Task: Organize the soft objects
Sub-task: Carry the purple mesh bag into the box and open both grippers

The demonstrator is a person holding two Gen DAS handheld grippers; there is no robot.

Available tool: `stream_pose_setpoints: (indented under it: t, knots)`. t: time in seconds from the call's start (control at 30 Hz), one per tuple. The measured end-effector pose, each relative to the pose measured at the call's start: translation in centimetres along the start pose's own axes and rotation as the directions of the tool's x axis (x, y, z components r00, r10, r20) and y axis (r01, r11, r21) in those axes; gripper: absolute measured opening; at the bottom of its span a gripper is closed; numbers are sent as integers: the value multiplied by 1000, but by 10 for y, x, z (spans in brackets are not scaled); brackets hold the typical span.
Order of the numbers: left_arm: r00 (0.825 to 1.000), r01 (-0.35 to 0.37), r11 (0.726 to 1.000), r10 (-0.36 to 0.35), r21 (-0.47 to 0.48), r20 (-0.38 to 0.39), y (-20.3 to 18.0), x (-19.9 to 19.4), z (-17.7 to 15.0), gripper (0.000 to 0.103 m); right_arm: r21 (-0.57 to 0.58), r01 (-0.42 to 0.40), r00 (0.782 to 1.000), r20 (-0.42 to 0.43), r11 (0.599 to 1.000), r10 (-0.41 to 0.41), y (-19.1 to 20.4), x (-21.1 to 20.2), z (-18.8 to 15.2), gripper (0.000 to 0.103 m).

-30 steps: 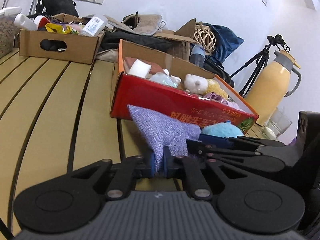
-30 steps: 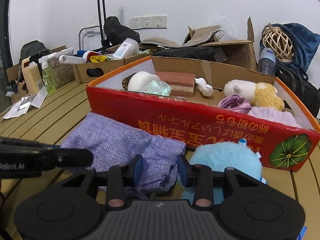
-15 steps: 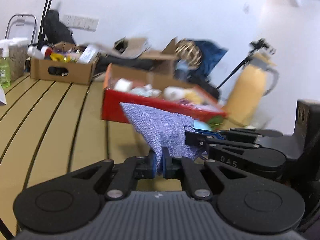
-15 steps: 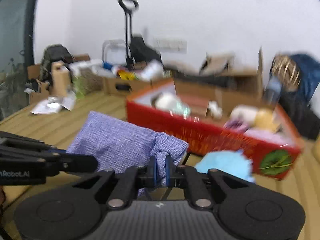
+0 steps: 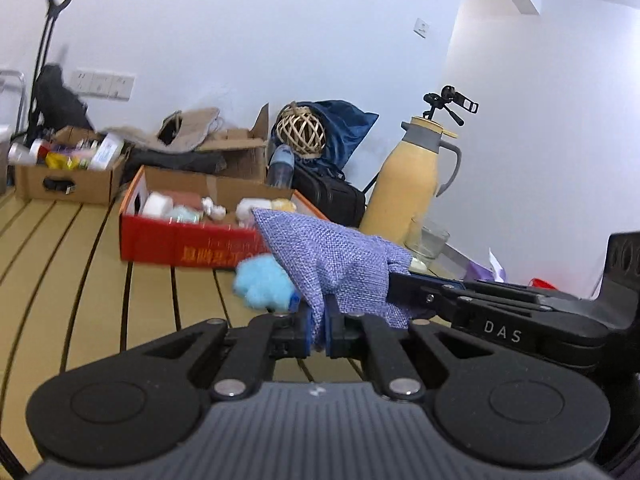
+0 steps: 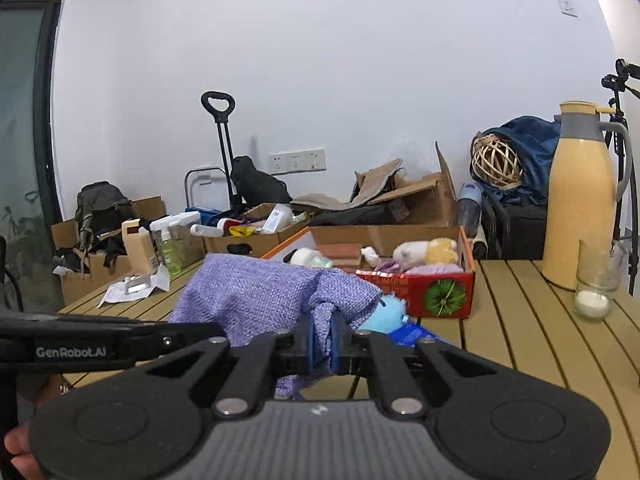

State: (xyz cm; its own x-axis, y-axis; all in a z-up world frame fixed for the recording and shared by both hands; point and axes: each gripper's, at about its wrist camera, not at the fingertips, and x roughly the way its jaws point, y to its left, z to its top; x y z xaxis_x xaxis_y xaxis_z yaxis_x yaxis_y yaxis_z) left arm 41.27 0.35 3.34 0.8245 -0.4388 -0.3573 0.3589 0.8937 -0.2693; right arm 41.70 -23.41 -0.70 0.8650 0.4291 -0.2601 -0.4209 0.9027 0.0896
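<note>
Both tongs are clamped on one purple woven pouch (image 5: 332, 264), lifted clear of the slatted wooden counter (image 5: 100, 280). The left tongs (image 5: 318, 330) have their blue-padded jaws pressed together on a fold at the pouch's lower edge, pointing slightly downward toward the far side of the counter. The right tongs (image 6: 322, 340) grip the bunched, gathered end of the same pouch in the same way, jaws pinched tight on the cloth with a frayed bit hanging below them. In the left wrist view the right tongs reach in from the right edge, their fingers lying nearly level and meeting the pouch from the side; in the right wrist view the left tongs come in from the left edge, also close to level, with part of a hand (image 6: 16, 452) showing at the bottom left corner.

Just beyond the pouch, a fluffy light-blue plush toy (image 5: 264, 280) lies on the counter. Behind it stands a red cardboard box (image 6: 436, 288) holding more soft items, including a white and yellow plush. Toward the counter's right edge are a yellow thermos jug (image 6: 580, 200) and a glass (image 6: 596, 280).
</note>
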Motion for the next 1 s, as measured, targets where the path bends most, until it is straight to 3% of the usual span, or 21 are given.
stream_pose_setpoints:
  t: [0.17, 0.33, 0.43, 0.5, 0.57, 0.6, 0.67, 0.83, 0.9, 1.0]
  knots:
    - [1000, 24, 1000, -24, 8, -5, 24, 58, 56, 7, -34, 21, 1000, -7, 999, -21, -22, 56, 52, 8]
    - [996, -20, 996, 11, -92, -94, 82, 158, 116, 7, 12, 20, 994, -104, 1000, -19, -56, 174, 114, 8]
    - [986, -78, 990, 59, -120, -154, 117, 212, 129, 7, -7, 63, 980, -190, 998, -64, -68, 251, 123, 8]
    - [971, -113, 988, 88, -105, -221, 139, 244, 128, 8, -25, 89, 962, -257, 996, -92, -72, 295, 117, 8]
    - [955, -172, 983, 153, -58, -253, 151, 261, 122, 17, -37, 90, 936, -338, 995, -97, -74, 333, 103, 8]
    - [951, -188, 981, 173, -35, -257, 157, 263, 118, 25, -46, 97, 926, -361, 994, -108, -73, 343, 95, 9]
    - [966, -183, 982, 173, -36, -190, 166, 251, 113, 52, -72, 87, 907, -406, 994, -109, -72, 361, 83, 14]
    - [983, -166, 984, 160, -69, -87, 179, 223, 125, 54, -109, 58, 882, -459, 992, -102, -64, 378, 68, 21]
    - [985, -167, 984, 163, -60, -61, 176, 214, 131, 54, -151, 63, 884, -450, 986, -126, -59, 371, 70, 26]
    - [983, -185, 983, 185, -1, -22, 166, 196, 137, 54, -148, 65, 904, -410, 987, -121, -60, 347, 82, 39]
